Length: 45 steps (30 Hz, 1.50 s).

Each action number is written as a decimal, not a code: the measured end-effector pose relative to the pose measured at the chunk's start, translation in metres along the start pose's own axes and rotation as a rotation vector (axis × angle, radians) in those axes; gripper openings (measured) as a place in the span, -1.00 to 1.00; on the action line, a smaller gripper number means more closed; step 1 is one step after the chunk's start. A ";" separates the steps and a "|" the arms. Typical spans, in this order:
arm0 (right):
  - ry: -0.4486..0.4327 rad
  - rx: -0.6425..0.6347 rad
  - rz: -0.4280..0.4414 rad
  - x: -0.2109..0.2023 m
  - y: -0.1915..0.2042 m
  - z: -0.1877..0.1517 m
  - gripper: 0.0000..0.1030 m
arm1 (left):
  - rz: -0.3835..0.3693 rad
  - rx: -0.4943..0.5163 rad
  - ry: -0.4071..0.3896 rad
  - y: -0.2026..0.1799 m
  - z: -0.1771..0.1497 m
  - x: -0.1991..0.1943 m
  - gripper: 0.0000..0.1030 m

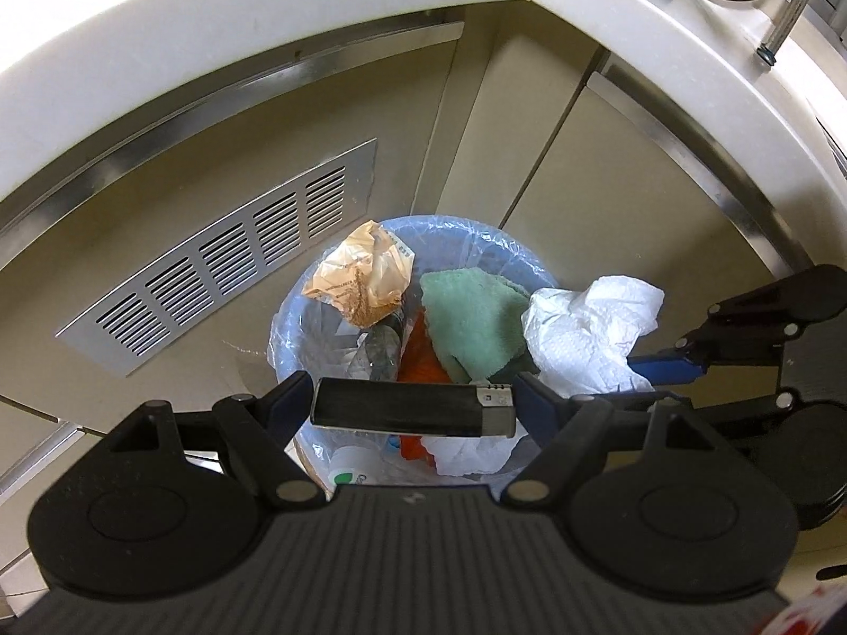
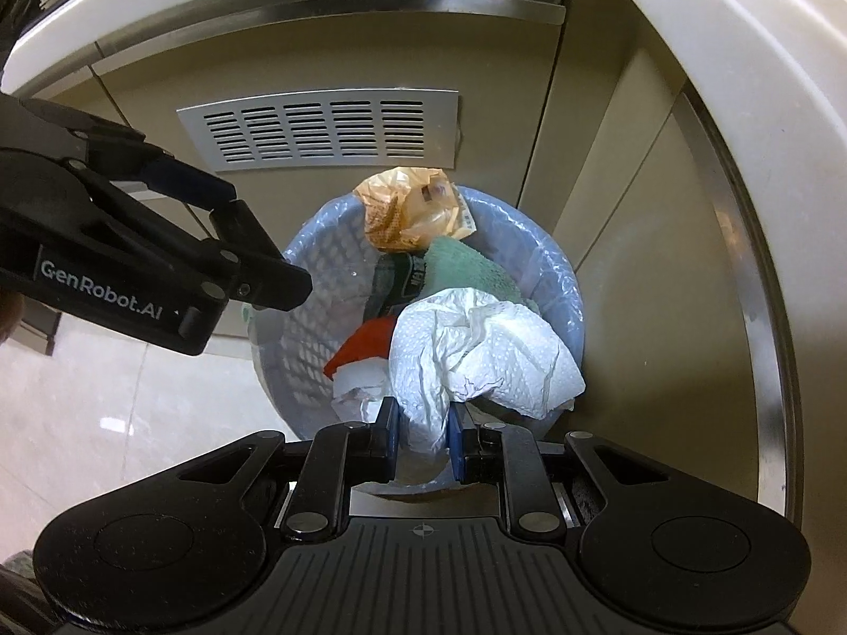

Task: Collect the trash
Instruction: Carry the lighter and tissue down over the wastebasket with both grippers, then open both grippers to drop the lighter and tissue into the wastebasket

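Observation:
A black lighter (image 1: 413, 413) with a silver cap lies crosswise between the pads of my left gripper (image 1: 413, 402), which is shut on its two ends. It hangs over the near rim of a pale blue basket bin (image 1: 288, 317) lined with a clear bag. My right gripper (image 2: 423, 439) is shut on a crumpled white paper towel (image 2: 476, 360) above the same bin (image 2: 296, 286). From the left wrist, the right gripper (image 1: 651, 378) and its paper towel (image 1: 593, 338) hang over the bin's right side. The left gripper (image 2: 254, 243) reaches in from the left.
The bin holds a crumpled orange-brown wrapper (image 1: 360, 280), a green cloth (image 1: 471, 317), something red (image 2: 360, 349) and clear plastic. It stands in a corner of beige cabinet doors, one with a metal vent grille (image 1: 212, 264), under a white counter edge (image 1: 264, 16). Pale floor tiles (image 2: 132, 413) lie at left.

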State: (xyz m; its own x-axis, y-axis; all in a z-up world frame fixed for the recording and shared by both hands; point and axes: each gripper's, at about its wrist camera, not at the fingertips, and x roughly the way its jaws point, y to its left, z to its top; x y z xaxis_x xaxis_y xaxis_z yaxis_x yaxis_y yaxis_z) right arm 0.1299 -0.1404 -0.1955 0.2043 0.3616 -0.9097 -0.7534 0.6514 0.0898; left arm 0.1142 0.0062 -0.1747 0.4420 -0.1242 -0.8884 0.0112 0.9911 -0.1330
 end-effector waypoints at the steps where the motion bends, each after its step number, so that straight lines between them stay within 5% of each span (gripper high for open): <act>1: 0.000 -0.003 -0.001 0.001 0.000 0.000 -0.63 | 0.001 0.001 -0.001 0.000 0.000 0.000 0.55; 8: 0.007 -0.017 -0.009 0.006 -0.001 0.001 -0.63 | -0.019 0.085 -0.013 -0.001 0.003 0.004 0.55; 20: 0.036 -0.060 -0.040 0.033 -0.008 0.002 -0.63 | -0.078 0.622 0.025 -0.027 -0.003 0.037 0.55; 28: 0.073 -0.042 -0.035 0.070 -0.019 0.003 -0.63 | -0.144 0.876 0.064 -0.045 -0.019 0.073 0.55; 45: 0.141 -0.072 -0.020 0.106 -0.018 -0.004 -0.63 | -0.179 1.052 0.131 -0.059 -0.022 0.116 0.56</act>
State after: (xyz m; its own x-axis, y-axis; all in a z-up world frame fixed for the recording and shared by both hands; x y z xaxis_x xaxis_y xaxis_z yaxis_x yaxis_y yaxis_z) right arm 0.1626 -0.1162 -0.2948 0.1337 0.2489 -0.9592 -0.7937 0.6065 0.0467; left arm 0.1456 -0.0680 -0.2798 0.2590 -0.2139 -0.9419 0.8601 0.4949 0.1241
